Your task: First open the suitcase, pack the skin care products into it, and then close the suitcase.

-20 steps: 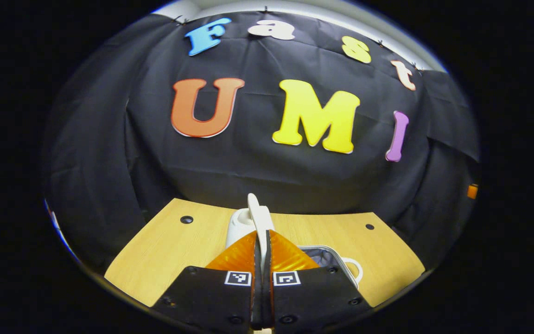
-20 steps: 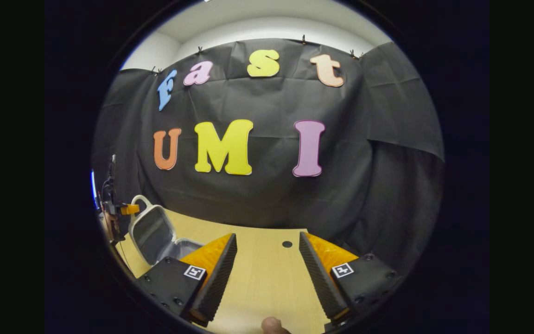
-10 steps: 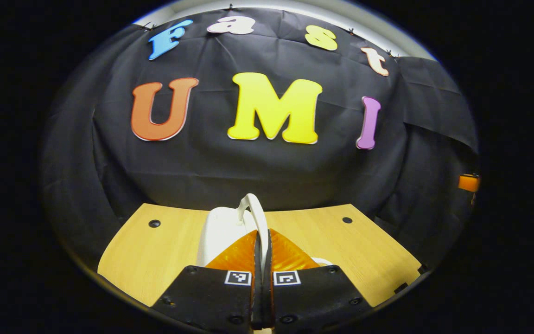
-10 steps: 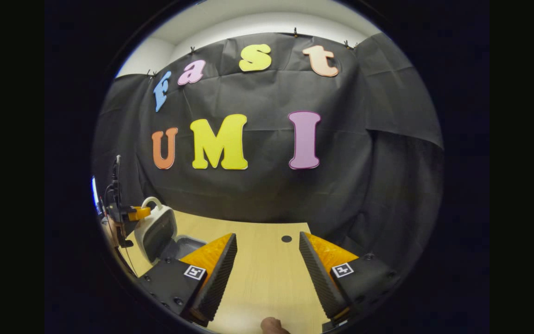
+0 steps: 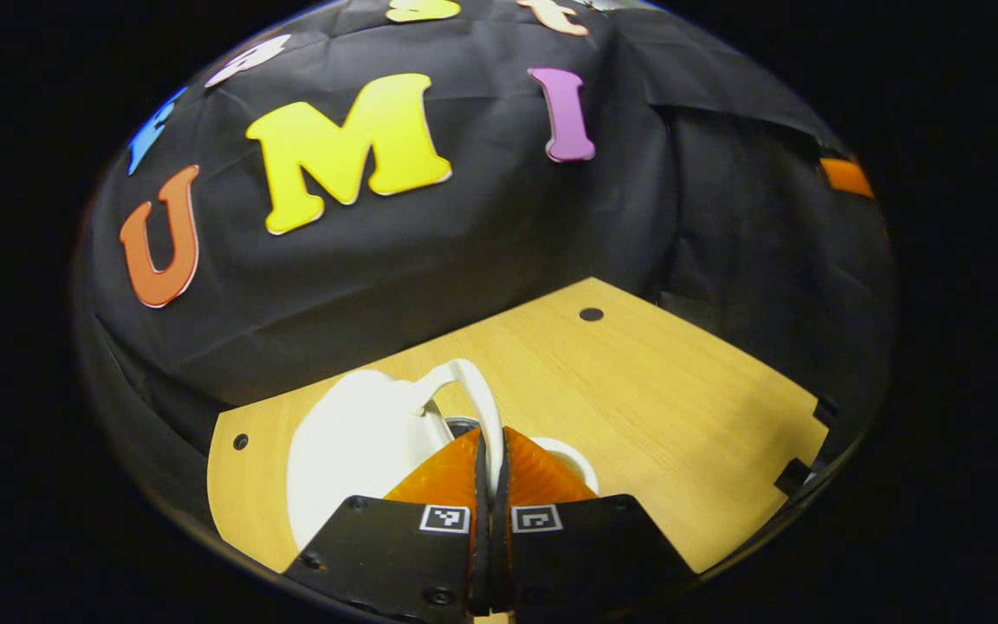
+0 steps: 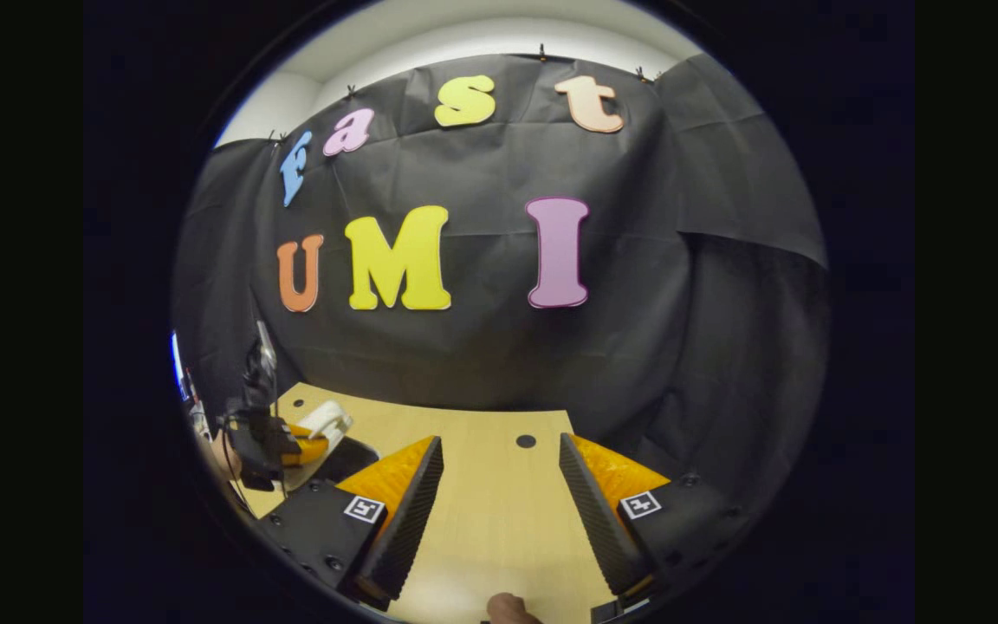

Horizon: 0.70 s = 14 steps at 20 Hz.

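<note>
The left gripper point(image 5: 489, 451) has its 2 fingers pinched tight on the white lid handle point(image 5: 473, 394), with the suitcase point(image 5: 352, 451) lid swung down nearly onto the base on the table point(image 5: 638, 407). If the thin handle slips out sideways, the lid could drop and bounce ajar. A skewed pull might drag the whole case across the wood. The right gripper point(image 6: 499, 485) hangs wide open, holding nothing, well apart from the case point(image 6: 326, 420), too far to steady it.
</note>
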Tool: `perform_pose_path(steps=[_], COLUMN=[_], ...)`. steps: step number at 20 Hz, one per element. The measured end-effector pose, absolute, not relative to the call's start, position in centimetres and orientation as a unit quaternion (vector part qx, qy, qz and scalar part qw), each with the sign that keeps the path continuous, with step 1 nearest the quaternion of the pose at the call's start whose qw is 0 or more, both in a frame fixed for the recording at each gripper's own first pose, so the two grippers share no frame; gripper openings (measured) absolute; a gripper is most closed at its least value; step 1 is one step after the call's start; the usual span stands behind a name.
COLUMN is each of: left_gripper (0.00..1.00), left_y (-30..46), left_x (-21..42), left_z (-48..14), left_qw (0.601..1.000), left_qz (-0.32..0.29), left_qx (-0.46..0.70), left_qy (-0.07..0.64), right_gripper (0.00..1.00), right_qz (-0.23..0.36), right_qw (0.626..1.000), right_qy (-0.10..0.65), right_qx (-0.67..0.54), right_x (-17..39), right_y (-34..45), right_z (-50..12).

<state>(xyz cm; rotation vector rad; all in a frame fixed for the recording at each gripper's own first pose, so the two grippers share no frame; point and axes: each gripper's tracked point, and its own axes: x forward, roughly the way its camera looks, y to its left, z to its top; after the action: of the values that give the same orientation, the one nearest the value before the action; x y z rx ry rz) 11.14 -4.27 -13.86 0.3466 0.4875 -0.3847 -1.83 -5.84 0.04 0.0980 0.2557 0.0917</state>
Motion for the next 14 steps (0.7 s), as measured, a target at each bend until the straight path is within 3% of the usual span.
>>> perform_pose_path(steps=[11,14], left_gripper=[0.06,0.14], left_y=[-6.5,-7.0], left_x=[13.7,13.7], left_z=[-22.8,-23.9], left_qw=[0.904,0.896], left_qz=[-0.193,-0.197], left_qx=[0.209,0.203], left_qy=[0.32,0.342], right_gripper=[0.8,0.77], right_qz=[0.006,-0.003], right_qw=[0.984,0.985], right_qy=[0.161,0.162], right_qx=[0.069,0.063], right_x=[-2.0,-2.0], right_y=[-8.8,-9.2], right_z=[-2.7,-3.0])
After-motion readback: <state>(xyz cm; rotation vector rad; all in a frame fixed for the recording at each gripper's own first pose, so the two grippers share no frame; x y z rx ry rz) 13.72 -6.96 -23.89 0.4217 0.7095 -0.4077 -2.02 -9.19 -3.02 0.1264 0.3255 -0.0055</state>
